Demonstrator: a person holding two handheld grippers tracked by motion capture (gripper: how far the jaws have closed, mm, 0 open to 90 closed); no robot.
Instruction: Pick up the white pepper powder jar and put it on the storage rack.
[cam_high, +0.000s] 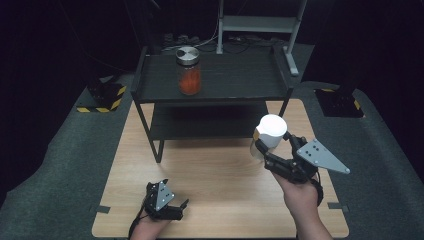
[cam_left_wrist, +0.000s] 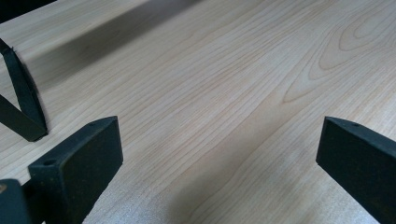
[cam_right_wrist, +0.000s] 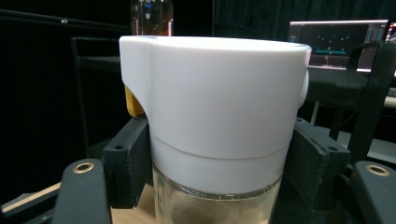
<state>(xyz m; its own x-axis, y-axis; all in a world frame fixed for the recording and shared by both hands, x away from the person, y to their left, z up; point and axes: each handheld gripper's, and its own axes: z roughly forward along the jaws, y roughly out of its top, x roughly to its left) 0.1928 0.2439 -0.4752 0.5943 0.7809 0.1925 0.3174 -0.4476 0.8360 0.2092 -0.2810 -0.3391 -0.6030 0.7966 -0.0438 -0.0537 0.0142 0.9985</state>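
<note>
The right hand-held gripper (cam_high: 272, 142) clamps a white-lidded glass jar (cam_high: 270, 134) upright above the tabletop (cam_high: 220, 175), at about 4 o'clock from the black shelf rack (cam_high: 212, 80). The left hand-held gripper (cam_high: 172, 202) rests at 7 o'clock, jaws wide apart and empty.

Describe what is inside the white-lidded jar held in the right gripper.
Below the white lid, the clear glass of the jar shows a pale brownish fill. The lid and the right gripper cover the rest, so its level stays hidden.
</note>
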